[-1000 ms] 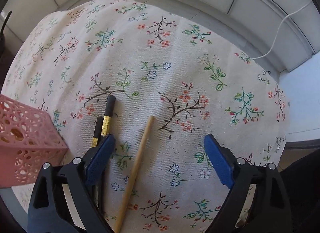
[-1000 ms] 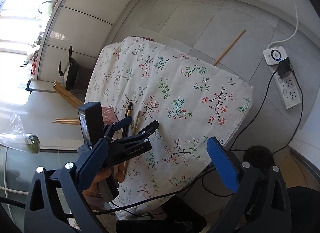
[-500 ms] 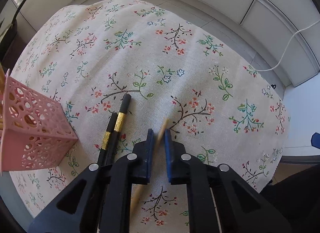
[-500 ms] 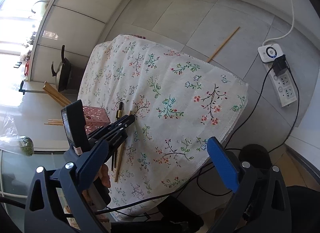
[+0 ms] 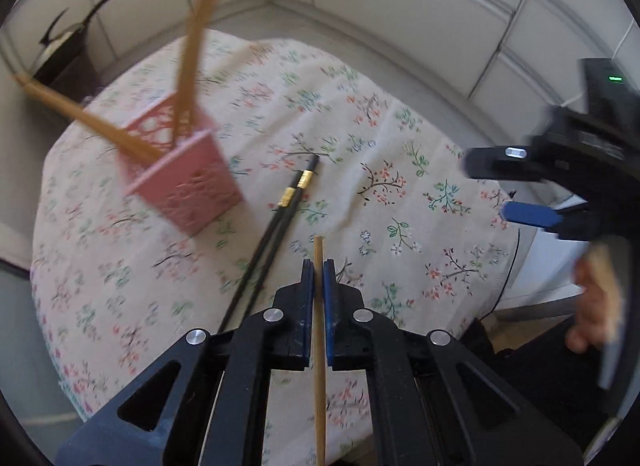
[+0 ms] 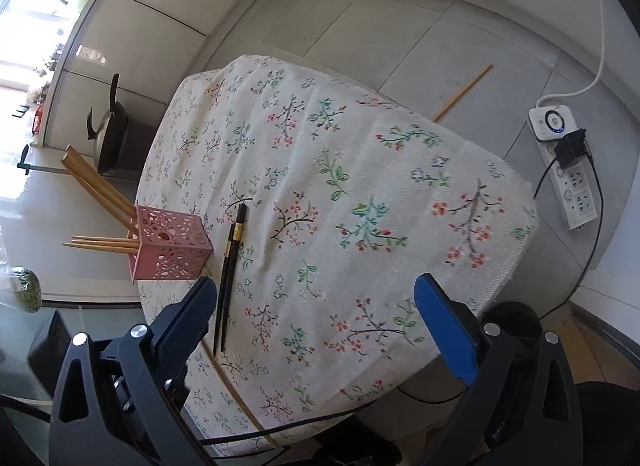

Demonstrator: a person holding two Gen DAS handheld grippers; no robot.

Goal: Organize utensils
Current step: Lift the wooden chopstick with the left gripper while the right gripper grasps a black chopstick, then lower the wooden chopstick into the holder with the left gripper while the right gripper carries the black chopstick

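My left gripper [image 5: 316, 266] is shut on a wooden chopstick [image 5: 319, 330] and holds it above the floral tablecloth [image 5: 400, 205]. A pink perforated holder [image 5: 188, 181] with several wooden chopsticks [image 5: 192, 37] stands to the left; it also shows in the right wrist view [image 6: 168, 244]. Two black chopsticks with gold bands [image 5: 280, 221] lie beside the holder, also in the right wrist view [image 6: 230, 266]. My right gripper [image 6: 316, 314] is open and empty over the table's near edge; it shows at the right of the left wrist view [image 5: 532, 189].
A wooden chopstick [image 6: 462, 93] lies on the tiled floor beyond the table. A power strip [image 6: 568, 169] with cables lies on the floor at right. A black pot [image 6: 108, 133] stands at the left by the wall.
My left gripper closed on the wooden chopstick and lifted it off the cloth, swinging toward the pink holder. My right gripper moved closer over the table, still open.
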